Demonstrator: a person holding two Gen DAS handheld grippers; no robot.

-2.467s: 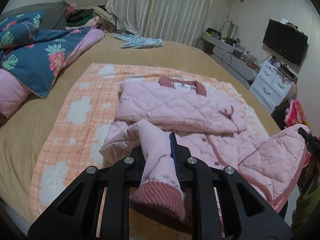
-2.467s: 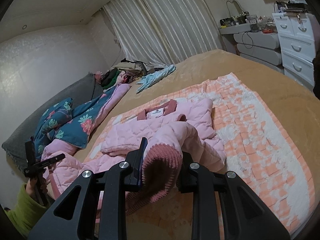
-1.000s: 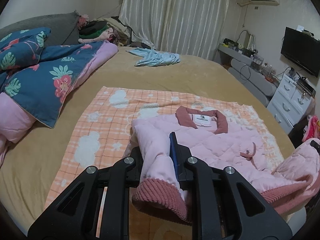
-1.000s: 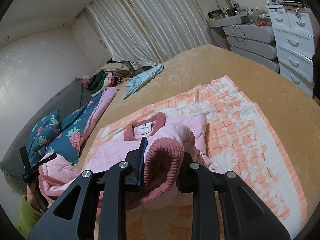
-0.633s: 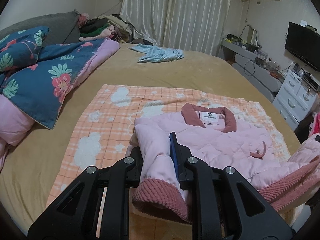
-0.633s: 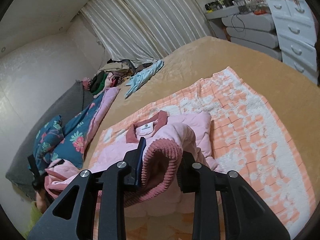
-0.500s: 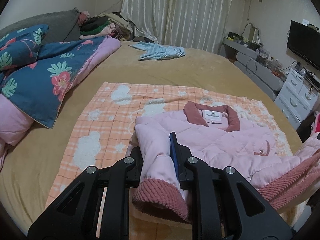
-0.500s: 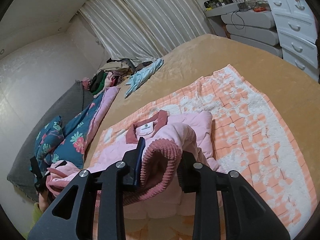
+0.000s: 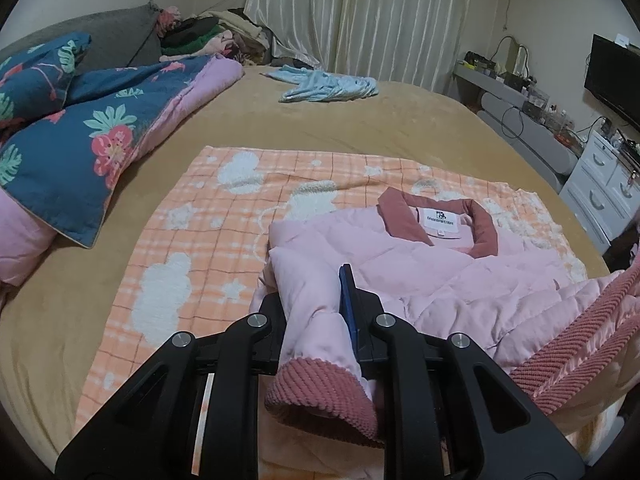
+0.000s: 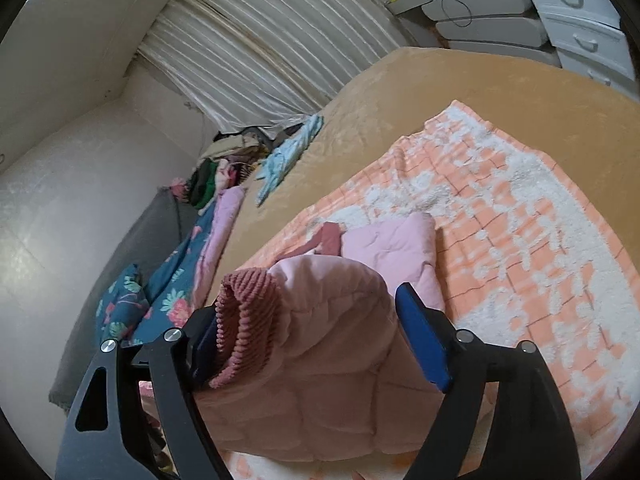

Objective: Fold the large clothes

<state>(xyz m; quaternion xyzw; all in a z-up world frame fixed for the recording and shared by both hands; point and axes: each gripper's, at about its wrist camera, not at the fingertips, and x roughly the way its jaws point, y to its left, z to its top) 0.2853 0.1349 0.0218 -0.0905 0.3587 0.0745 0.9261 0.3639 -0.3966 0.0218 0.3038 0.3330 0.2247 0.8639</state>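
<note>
A pink quilted jacket with a dusty-red collar lies on an orange checked blanket. My left gripper is shut on a fold of the jacket that ends in a ribbed red hem, low over the jacket's left side. In the right wrist view the jaws of my right gripper are opening. The other hem fold sits loose between them. It leans on the left finger, and the blue right pad stands off it.
The blanket lies on a tan bed. A blue floral quilt is heaped at the left and a light blue garment lies at the far side. A clothes pile sits by the curtain, and white drawers stand to the right.
Both grippers have carried the jacket's hem forward and down toward the collar. The right gripper's jaws have spread off the ribbed hem and its view has rolled. The left stays clamped.
</note>
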